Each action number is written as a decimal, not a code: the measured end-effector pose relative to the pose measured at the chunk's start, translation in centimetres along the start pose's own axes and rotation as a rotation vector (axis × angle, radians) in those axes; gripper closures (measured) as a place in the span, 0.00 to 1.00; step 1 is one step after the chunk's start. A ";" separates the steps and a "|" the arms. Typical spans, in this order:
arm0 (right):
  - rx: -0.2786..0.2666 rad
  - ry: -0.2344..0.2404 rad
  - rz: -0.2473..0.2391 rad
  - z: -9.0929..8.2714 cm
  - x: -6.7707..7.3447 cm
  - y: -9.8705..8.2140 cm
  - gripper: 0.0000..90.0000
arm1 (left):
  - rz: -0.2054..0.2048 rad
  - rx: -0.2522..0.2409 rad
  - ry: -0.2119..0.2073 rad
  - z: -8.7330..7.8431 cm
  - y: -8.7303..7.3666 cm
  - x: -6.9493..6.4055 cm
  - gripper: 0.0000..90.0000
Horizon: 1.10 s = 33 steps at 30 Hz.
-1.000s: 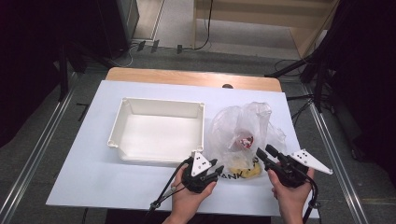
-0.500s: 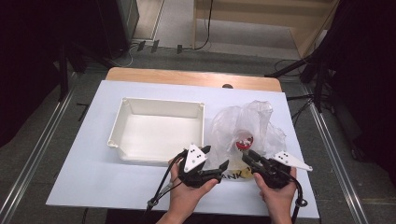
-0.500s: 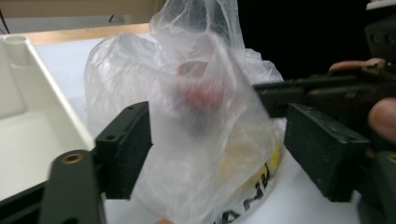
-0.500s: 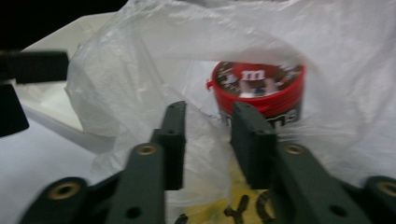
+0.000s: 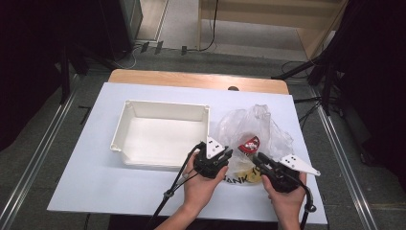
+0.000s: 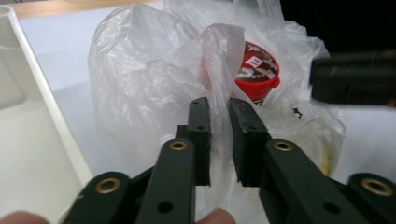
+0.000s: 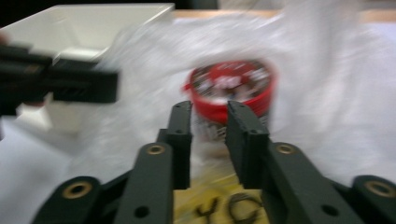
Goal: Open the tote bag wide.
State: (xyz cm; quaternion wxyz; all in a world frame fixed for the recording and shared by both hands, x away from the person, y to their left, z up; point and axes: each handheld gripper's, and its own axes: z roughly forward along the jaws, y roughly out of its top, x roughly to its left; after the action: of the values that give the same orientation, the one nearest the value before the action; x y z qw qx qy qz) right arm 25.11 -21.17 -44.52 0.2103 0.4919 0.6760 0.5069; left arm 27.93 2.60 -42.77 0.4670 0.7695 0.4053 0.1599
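A clear plastic bag (image 5: 249, 139) was seen lying on the white table (image 5: 95, 182), near its front edge and toward the right, just beside the right wall of a white tray (image 5: 160, 139) that had been set near the middle of the board. Inside the bag a red-lidded cup (image 5: 250, 143) was visible, with yellow printed packaging (image 5: 246, 176) under it at the bag's near end. The left gripper (image 5: 221, 158), held in the person's left hand (image 5: 201, 184), was positioned at the bag's near left side, close to the tray's front right corner. In the left gripper view a raised fold of the bag (image 6: 219, 70) was caught between the two black jaws of the left gripper (image 6: 218, 140), which had just been closing and were pinching the film, the red-lidded cup (image 6: 257, 70) being seen just behind the fold. The right gripper (image 5: 261, 160), held in the right hand (image 5: 287, 199), was placed at the bag's near right side, well short of the table's right edge. In the blurred right gripper view the right gripper (image 7: 208, 140) was pointed at the red-lidded cup (image 7: 233, 86); its jaws were narrowly parted, and whether film was gripped between them could not be told.
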 end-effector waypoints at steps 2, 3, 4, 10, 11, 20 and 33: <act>-0.024 -0.042 0.016 -0.1 -0.5 0.5 0.68 | 0.007 0.014 -0.001 0.2 -0.2 0.1 0.94; -0.037 -0.073 0.021 -0.1 -0.9 0.8 0.64 | 0.011 0.016 0.003 0.3 -0.3 0.1 0.95; -0.057 -0.105 0.026 -0.1 -1.4 1.3 0.61 | 0.016 0.018 0.006 0.3 -0.3 0.1 0.96; -0.068 -0.184 0.022 1.3 -3.4 3.2 0.49 | 0.026 0.010 0.031 0.6 -1.0 -0.1 0.99; -0.066 -0.191 0.027 1.6 -3.8 3.4 0.46 | 0.028 0.011 0.032 0.7 -1.1 -0.1 0.99; -0.023 -0.181 0.055 4.8 -5.8 5.4 0.58 | 0.052 0.041 0.061 1.4 -2.9 -0.4 1.00; 0.169 -0.197 0.065 8.7 -9.3 5.0 1.00 | -0.002 0.110 0.073 1.3 -4.9 0.6 1.00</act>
State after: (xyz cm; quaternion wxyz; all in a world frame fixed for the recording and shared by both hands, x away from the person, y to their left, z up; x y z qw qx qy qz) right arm 38.11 -25.17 -45.49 0.2169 0.5767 0.6760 0.4041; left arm 26.78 3.51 -47.67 0.4092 0.7872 0.4310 0.1649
